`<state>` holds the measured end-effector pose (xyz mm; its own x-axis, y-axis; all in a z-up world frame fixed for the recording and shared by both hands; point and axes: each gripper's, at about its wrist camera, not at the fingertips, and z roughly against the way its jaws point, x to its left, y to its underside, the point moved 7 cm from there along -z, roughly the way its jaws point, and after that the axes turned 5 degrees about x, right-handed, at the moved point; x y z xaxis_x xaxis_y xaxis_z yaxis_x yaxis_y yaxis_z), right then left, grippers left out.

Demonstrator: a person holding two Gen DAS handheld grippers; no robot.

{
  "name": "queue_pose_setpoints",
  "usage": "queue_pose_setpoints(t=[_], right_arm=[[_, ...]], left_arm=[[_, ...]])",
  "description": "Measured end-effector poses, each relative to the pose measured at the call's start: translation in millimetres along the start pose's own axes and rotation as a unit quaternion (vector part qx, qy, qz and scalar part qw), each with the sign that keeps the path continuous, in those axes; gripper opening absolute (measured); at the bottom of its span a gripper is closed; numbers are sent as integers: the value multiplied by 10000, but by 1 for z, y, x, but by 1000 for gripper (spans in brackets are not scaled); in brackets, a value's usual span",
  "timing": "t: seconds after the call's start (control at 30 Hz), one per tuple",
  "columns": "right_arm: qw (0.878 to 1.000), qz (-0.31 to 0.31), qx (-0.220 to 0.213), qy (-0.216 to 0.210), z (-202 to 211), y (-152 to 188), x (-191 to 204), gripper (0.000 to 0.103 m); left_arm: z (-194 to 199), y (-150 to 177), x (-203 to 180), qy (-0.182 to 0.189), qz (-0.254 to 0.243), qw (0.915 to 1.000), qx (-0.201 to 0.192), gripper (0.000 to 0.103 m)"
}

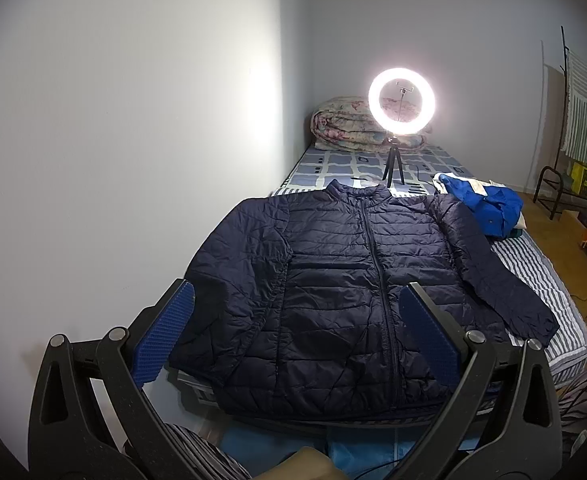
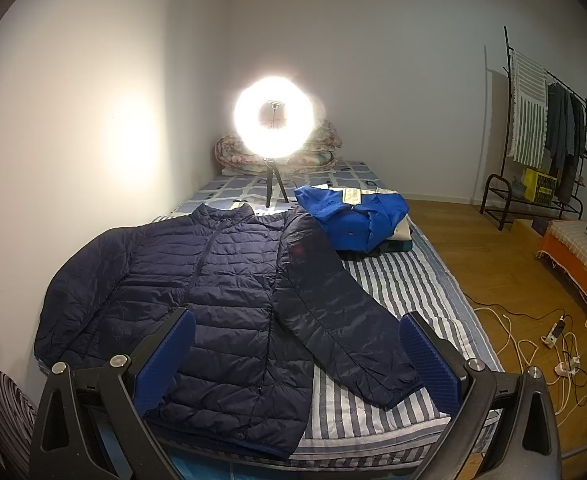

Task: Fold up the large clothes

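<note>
A dark navy quilted jacket [image 1: 333,288] is seen spread flat, front up and zipped, on a bed [image 1: 541,280] covered with a striped sheet. Ahead of and below the left gripper [image 1: 297,332], the jacket's body is framed between the two blue-padded fingers [image 1: 165,332], which are held wide apart and grasp nothing; no contact with the fabric is seen. From the right gripper [image 2: 297,356], the same jacket [image 2: 213,288] is found ahead and mostly to the left, while one sleeve [image 2: 345,320] is laid outward across the striped sheet, its cuff ending between that gripper's spread fingers [image 2: 429,356]. The right gripper is likewise released and empty, held above the near edge of the bed [image 2: 405,280]. Beyond the jacket's collar, straight ahead of both grippers, a lit ring light [image 1: 401,101] is stood on a small tripod on the bed. A folded blue garment [image 2: 353,220] is placed ahead and right of the jacket, just beside its far shoulder. A rolled floral quilt [image 1: 345,124] is set at the far end against the wall. Further right of the right gripper, a clothes rack [image 2: 545,128] and loose cables [image 2: 549,336] on the wooden floor are seen.
</note>
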<state>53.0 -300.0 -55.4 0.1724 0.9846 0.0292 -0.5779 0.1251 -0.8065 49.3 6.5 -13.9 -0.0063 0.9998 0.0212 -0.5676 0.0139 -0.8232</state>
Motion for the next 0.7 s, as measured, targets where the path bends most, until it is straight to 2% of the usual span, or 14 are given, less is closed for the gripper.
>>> queue_pose_setpoints(t=[0.7], right_arm=[[10000, 8, 1, -27, -4, 1, 1, 103]], left_arm=[[-2, 1, 0, 17, 2, 10000, 19, 103]])
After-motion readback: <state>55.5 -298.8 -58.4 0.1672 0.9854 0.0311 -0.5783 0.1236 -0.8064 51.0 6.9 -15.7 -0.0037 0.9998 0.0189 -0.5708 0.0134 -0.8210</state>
